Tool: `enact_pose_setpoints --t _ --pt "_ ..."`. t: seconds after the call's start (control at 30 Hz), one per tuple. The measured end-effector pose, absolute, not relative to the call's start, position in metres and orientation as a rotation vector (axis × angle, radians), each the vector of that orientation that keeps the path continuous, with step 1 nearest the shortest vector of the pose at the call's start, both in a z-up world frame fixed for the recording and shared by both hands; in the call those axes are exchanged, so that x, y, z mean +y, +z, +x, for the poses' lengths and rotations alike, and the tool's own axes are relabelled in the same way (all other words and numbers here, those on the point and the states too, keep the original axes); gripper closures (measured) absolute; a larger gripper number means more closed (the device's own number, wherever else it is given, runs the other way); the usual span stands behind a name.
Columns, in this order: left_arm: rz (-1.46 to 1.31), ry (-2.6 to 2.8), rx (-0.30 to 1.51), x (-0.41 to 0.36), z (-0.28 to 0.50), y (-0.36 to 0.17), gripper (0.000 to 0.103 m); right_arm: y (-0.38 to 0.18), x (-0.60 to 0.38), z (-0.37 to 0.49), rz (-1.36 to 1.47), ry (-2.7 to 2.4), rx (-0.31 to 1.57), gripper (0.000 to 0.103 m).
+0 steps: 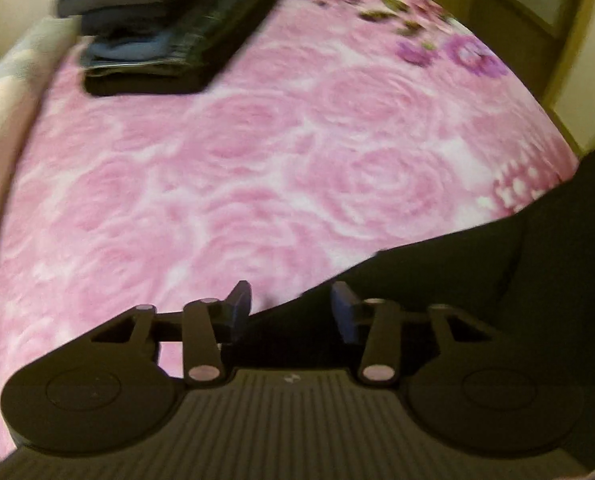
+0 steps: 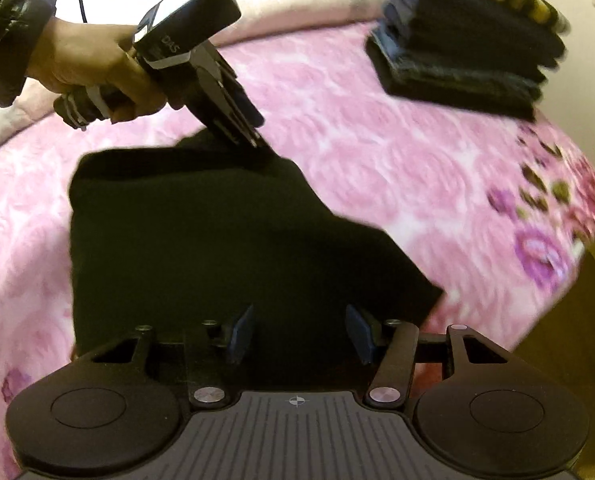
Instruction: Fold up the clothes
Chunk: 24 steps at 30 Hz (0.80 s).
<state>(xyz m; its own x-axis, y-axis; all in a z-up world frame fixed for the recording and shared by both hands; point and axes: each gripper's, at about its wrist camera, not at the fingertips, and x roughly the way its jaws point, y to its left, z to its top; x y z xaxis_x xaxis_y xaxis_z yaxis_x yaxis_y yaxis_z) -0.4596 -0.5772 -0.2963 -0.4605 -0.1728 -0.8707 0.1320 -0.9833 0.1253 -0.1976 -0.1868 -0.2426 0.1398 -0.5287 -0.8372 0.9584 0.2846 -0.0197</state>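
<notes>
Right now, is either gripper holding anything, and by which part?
Nothing is held: the left gripper and right gripper are open at the black garment.

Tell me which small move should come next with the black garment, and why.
Probably close the left gripper on the black garment. Its fingers stand open at the cloth's edge, the right gripper is open too, and the garment lies loose on the pink blanket, apart from the folded stack.
</notes>
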Motion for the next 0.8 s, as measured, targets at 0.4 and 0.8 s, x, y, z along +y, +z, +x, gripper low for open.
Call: enact_pose_setpoints --t 0.4,0.8 --pt "1.612 -2.56 -0.056 -0.528 -0.427 -0.324 0.067 -0.275 -0.205 -0.215 0.635 -1.212 0.84 0.048" --pt "1.502 -2.476 -0.041 -0.554 -0.41 -0.297 0.063 -0.244 -0.156 -0.21 0.699 -1.284 0.849 0.048"
